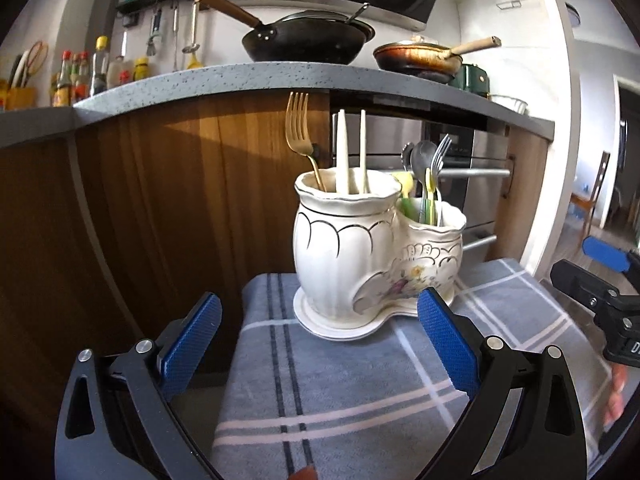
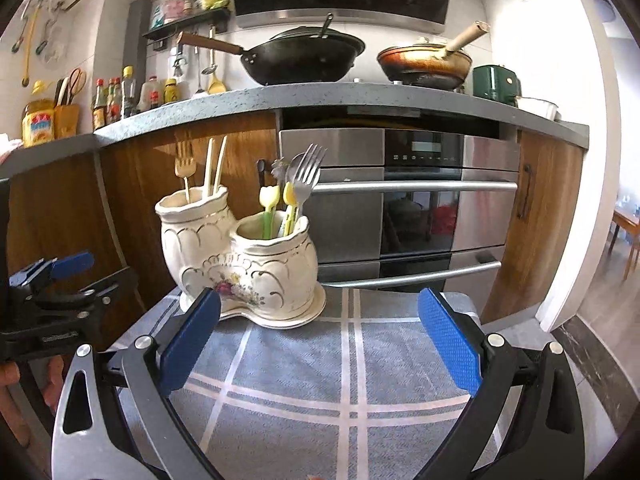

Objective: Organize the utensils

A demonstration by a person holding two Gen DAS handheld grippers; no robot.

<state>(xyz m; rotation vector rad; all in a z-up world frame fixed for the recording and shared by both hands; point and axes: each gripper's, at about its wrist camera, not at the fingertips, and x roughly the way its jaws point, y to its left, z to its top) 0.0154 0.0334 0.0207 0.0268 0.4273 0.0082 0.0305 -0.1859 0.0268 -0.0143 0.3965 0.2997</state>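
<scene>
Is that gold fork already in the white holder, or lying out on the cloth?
In. The gold fork stands tines-up inside the taller cup of the ceramic holder, beside two cream chopsticks.

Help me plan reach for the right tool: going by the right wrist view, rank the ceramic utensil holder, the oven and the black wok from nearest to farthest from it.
From the right tool:
1. Ceramic utensil holder, ahead and to the left on the checked cloth.
2. Oven, behind the holder, in the cabinet front.
3. Black wok, up on the countertop, farther back.
</scene>
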